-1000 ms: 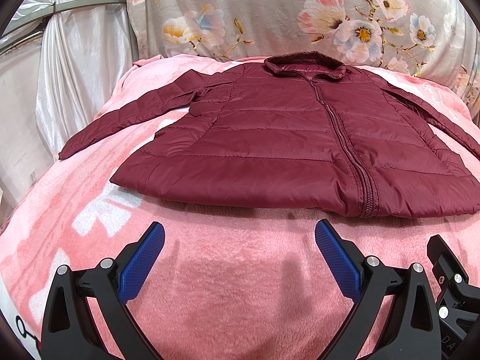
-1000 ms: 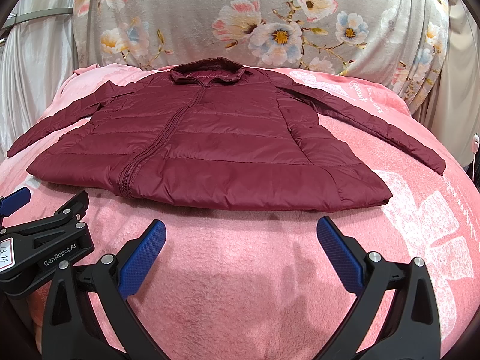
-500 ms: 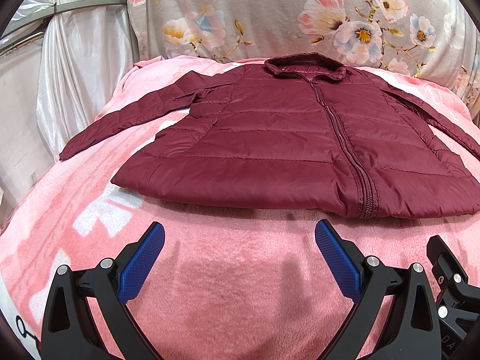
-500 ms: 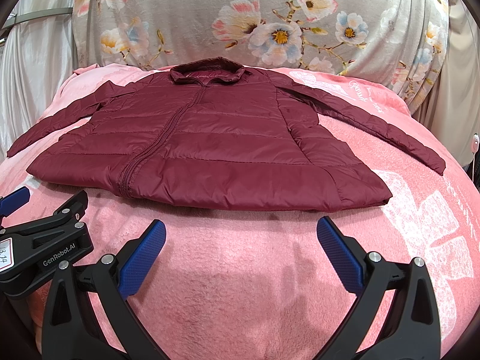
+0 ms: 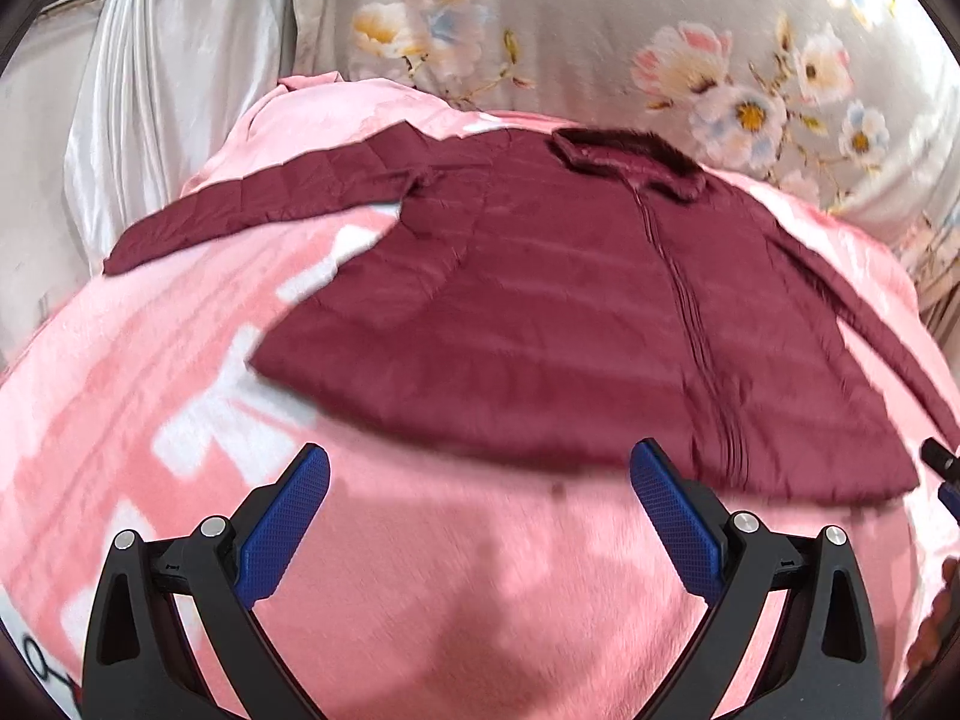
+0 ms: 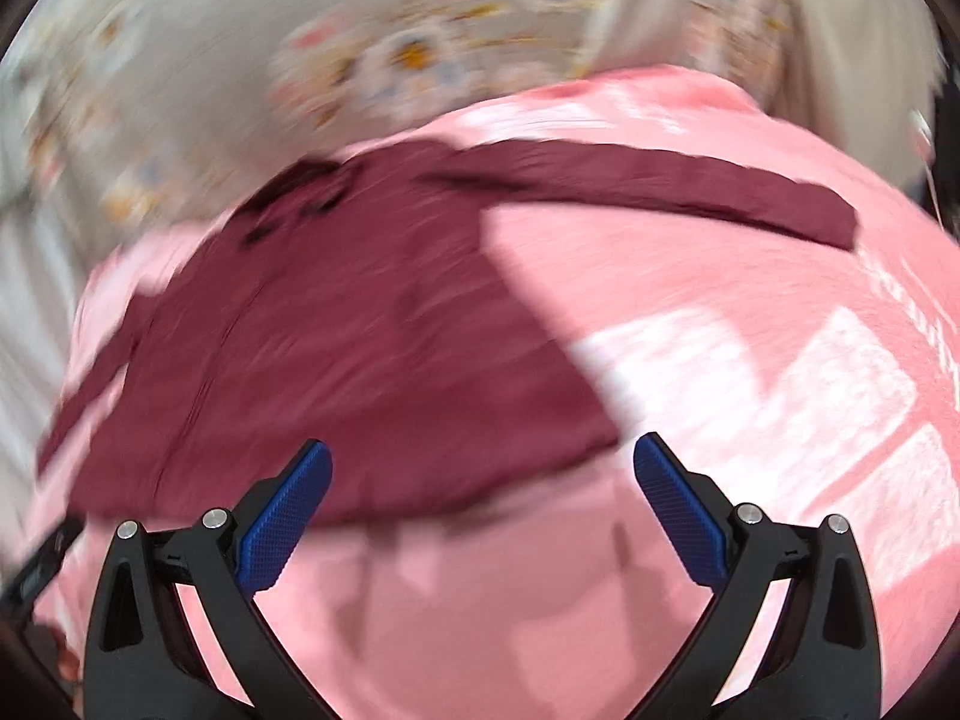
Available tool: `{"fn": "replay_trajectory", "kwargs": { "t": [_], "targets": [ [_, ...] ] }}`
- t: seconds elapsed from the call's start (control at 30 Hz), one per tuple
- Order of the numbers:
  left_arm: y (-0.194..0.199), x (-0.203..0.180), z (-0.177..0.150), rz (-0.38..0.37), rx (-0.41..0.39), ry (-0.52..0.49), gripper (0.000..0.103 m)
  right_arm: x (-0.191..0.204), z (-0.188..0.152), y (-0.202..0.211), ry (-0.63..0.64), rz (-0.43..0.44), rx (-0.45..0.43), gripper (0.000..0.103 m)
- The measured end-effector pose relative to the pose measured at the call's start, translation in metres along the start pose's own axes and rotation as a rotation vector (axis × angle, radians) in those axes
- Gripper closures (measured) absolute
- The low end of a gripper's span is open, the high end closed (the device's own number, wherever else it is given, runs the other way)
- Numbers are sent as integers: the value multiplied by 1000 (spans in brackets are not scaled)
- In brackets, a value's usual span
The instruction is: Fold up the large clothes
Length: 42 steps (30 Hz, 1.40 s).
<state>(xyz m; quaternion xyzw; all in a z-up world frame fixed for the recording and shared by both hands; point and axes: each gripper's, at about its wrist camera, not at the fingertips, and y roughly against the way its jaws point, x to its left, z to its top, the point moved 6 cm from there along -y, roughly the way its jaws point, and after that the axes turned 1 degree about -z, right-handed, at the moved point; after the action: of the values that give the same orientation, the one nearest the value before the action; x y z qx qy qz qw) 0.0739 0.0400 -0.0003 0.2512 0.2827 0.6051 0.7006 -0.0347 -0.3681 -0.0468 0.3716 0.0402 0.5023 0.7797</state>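
A maroon puffer jacket lies flat and zipped on a pink blanket, collar at the far side, both sleeves spread out. My left gripper is open and empty, just short of the jacket's near hem. The right wrist view is blurred; the jacket fills its left half, with the right sleeve stretched to the right. My right gripper is open and empty, at the hem's right corner.
A floral fabric backdrop hangs behind the bed. A white satin curtain hangs at the left. The pink blanket has white patterns to the right of the jacket. The other gripper's tip shows at the right edge.
Both grippers have moved forward and up over the jacket's hem. The right one has swung to the right, blurring its view. Both stay open.
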Motion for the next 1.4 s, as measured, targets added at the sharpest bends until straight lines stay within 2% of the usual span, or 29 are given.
{"fn": "replay_trajectory", "kwargs": {
  "t": [0.13,0.23,0.33,0.37,0.5,0.53,0.6,0.63,0.7,0.73,0.77,0.8,0.83,0.9,0.97,1.03,1.1,1.17,1.23,1.33,1.4],
  "targets": [
    [-1,13,29,66,-45,-21,5,-72,49,-18,-164,-78,-29,5],
    [-10,22,47,102,-55,-23,5,-116,69,-32,-278,-123,-50,5],
    [-28,31,61,99,-29,12,5,-159,89,-52,-395,-153,-58,16],
    [-33,33,62,98,-24,21,5,-166,94,-58,-414,-152,-54,22],
    [-52,33,68,133,-17,15,5,-191,107,-86,-516,-115,-39,28],
    [-58,31,69,146,-15,5,5,-193,110,-88,-528,-112,-54,28],
    [-66,28,69,155,-9,-6,5,-195,119,-96,-527,-111,-63,35],
    [-71,26,69,161,-3,-12,5,-194,124,-102,-533,-106,-63,43],
    [-80,24,70,166,4,-22,12,-191,133,-110,-557,-70,-68,62],
    [-85,24,69,172,18,-20,14,-189,140,-115,-562,-58,-68,80],
    [-90,23,69,169,31,-17,21,-185,148,-116,-557,-62,-77,89],
    [-95,24,68,159,49,-9,28,-179,157,-116,-540,-69,-97,91],
    [-99,24,67,149,65,-1,31,-171,167,-114,-514,-75,-117,95],
    [-107,26,66,139,87,14,34,-132,196,-107,-414,-60,-178,96],
    [-109,27,63,142,87,14,34,-80,220,-96,-317,16,-222,97],
    [-110,28,61,144,86,15,34,-14,236,-85,-206,120,-250,97],
    [-110,29,60,143,81,18,34,77,239,-76,-49,256,-244,97],
    [-110,29,60,140,84,20,34,152,227,-74,88,350,-216,97],
    [-109,31,59,130,85,27,33,234,197,-79,232,447,-160,97],
    [-109,36,61,119,91,39,33,319,142,-100,380,530,-57,97],
    [-108,41,64,109,92,48,33,354,102,-112,454,549,6,96]
  ]
}}
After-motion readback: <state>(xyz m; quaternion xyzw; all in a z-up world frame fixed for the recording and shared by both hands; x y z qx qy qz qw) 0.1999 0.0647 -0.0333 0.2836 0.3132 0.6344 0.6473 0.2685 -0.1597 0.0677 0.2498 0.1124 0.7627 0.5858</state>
